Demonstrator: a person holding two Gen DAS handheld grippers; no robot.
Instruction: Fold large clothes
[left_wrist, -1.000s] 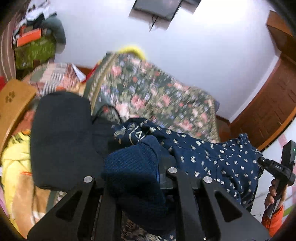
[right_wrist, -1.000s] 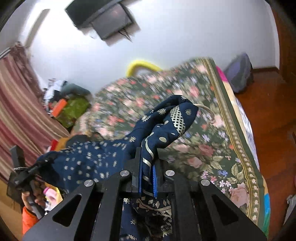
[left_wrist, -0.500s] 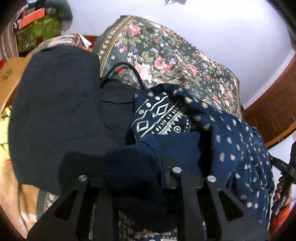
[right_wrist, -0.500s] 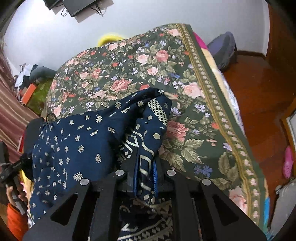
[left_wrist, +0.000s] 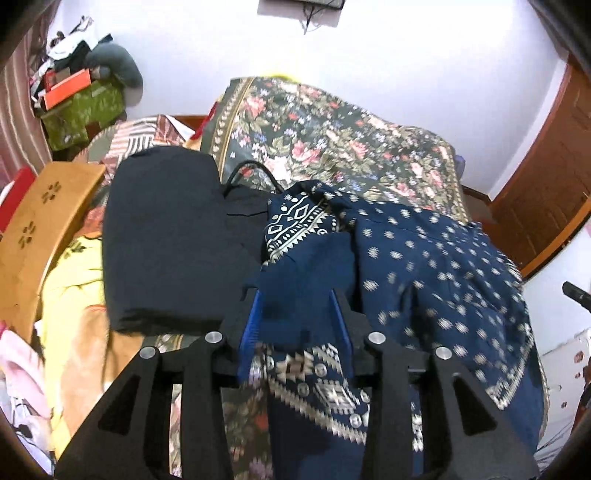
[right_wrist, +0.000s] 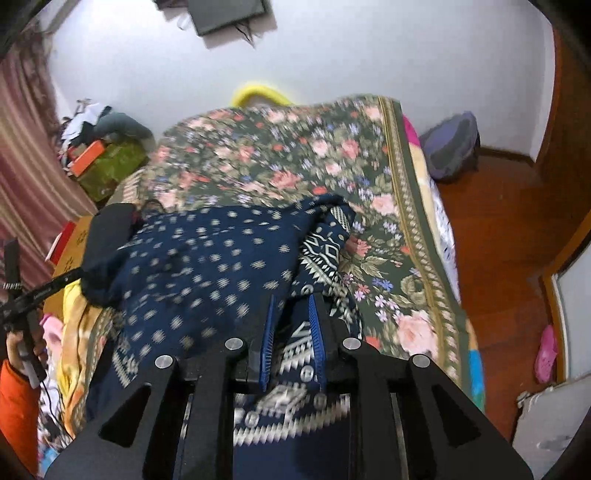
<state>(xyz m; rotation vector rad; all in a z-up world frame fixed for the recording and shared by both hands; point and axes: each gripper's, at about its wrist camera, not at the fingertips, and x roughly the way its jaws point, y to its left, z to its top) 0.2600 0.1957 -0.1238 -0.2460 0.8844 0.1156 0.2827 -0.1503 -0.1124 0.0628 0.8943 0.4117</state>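
Observation:
A large navy garment (left_wrist: 424, 266) with small white motifs and a white geometric border lies folded over on the floral bedspread (left_wrist: 332, 122). It also shows in the right wrist view (right_wrist: 207, 266). My left gripper (left_wrist: 295, 306) is open, its blue-padded jaws apart over the garment's near edge. My right gripper (right_wrist: 291, 314) is open too, jaws apart above the patterned border, with cloth lying between them.
A folded black garment (left_wrist: 162, 236) lies left of the navy one, with a black cable loop (left_wrist: 255, 170) behind it. A wooden board (left_wrist: 40, 225), yellow cloth and boxes crowd the left side. Wooden floor (right_wrist: 498, 240) and a purple bag (right_wrist: 450, 147) lie right of the bed.
Both grippers have opened and let go of the navy garment, which now rests on the bed. The dark knit fold has left the left gripper. Both views have tilted up.

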